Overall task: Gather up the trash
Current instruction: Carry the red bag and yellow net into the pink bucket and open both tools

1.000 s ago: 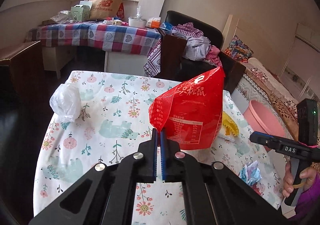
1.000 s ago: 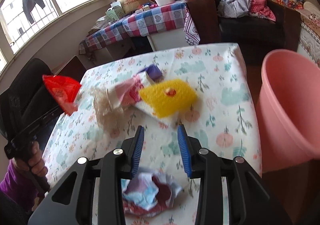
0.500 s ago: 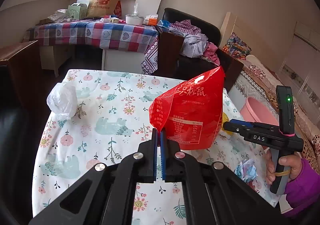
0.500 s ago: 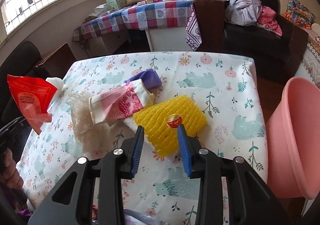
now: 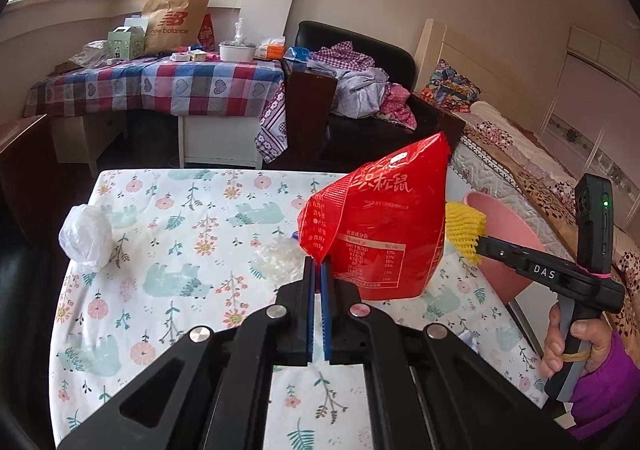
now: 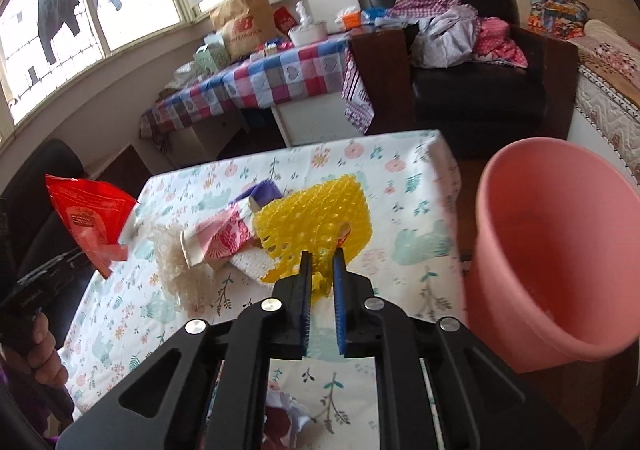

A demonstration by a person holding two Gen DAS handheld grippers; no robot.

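The right gripper (image 6: 320, 264) has just been closing, and its jaws are now clenched on the lower edge of the yellow foam-net fruit sleeve (image 6: 316, 218), lifted at the centre of the frame. The sleeve is secured, so only the pink plastic bin (image 6: 552, 242) at right remains to be reached. The left gripper (image 5: 317, 268) is clamped on the red crinkled snack bag (image 5: 380, 226), held above the floral-clothed table (image 5: 168, 250). A second ago the sleeve lay flat on the table.

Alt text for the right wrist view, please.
The right gripper, its jaws just closed, pinches a yellow foam fruit net above the floral tablecloth; a pink plastic bucket stands at right.
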